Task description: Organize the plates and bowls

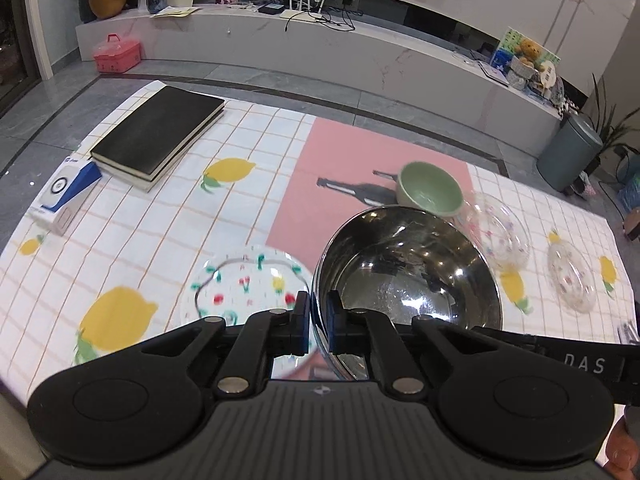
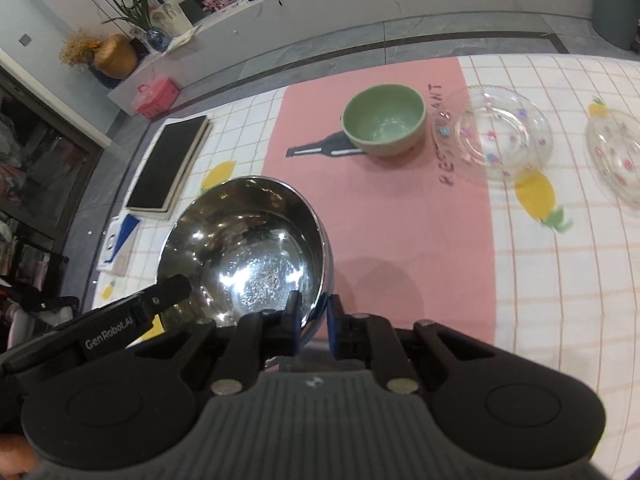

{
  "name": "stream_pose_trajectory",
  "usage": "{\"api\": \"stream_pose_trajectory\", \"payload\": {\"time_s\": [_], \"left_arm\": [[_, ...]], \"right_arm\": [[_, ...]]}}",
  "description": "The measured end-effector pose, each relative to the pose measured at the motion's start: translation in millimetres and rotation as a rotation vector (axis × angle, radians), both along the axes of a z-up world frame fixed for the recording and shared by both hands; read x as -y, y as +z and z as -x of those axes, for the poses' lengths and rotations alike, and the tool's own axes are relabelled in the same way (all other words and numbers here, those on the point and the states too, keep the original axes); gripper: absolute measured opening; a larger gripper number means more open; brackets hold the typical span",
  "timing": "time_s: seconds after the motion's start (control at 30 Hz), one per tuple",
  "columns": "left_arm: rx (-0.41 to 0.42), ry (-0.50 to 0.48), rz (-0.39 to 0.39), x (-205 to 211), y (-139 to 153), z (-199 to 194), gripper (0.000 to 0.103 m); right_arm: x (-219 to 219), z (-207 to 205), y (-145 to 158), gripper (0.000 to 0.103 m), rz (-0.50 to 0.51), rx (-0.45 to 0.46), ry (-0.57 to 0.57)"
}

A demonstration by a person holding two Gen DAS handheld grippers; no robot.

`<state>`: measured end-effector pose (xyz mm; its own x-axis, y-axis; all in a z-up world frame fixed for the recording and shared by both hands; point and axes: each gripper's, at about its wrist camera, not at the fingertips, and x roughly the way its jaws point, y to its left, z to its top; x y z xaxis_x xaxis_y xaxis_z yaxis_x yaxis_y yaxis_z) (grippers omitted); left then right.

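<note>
Both tools clamped on steel bowl (image 2: 248, 248) rim: your left tool (image 1: 318, 320), right tool (image 2: 314, 320). Bowl lifted clear of counter (image 1: 168, 216). Carry step. Next: steady level travel toward green bowl (image 2: 383, 126), twelve o'clock.

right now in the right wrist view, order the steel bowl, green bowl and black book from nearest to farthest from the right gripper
1. Steel bowl: its rim is pinched in the right gripper.
2. Green bowl: ahead on the pink mat.
3. Black book: far left, near the table edge; close to the green bowl's range.

Steel bowl (image 1: 408, 268) mirror-glossy metal; green bowl (image 2: 383, 125) smooth ceramic; plates (image 2: 504, 132) clear glass.
</note>
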<state>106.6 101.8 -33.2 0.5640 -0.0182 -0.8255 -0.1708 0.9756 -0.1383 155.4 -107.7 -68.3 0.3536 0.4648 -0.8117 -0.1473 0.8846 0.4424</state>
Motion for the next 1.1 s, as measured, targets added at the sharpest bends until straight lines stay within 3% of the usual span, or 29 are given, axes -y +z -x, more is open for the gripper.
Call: {"api": "stream_pose_trajectory", "payload": {"time_s": [0.23,0.53,0.8,1.1], "left_arm": [[-0.022,-0.006,0.033,10,6,46,0.008],[-0.126,0.026,0.105,4,-29,85,0.009],[-0.150,0.037,0.119,5,-42,87,0.010],[-0.157,0.023,0.073,12,-50,83,0.010]], "right_arm": [[24,53,6,0.012,-0.024,0.002,0.027],[31,84,-15,0.012,-0.009,-0.071,0.059],[25,85,-26,0.011,0.040,-0.073,0.062],[23,82,-35,0.010,0.059,-0.081,0.053]]}}
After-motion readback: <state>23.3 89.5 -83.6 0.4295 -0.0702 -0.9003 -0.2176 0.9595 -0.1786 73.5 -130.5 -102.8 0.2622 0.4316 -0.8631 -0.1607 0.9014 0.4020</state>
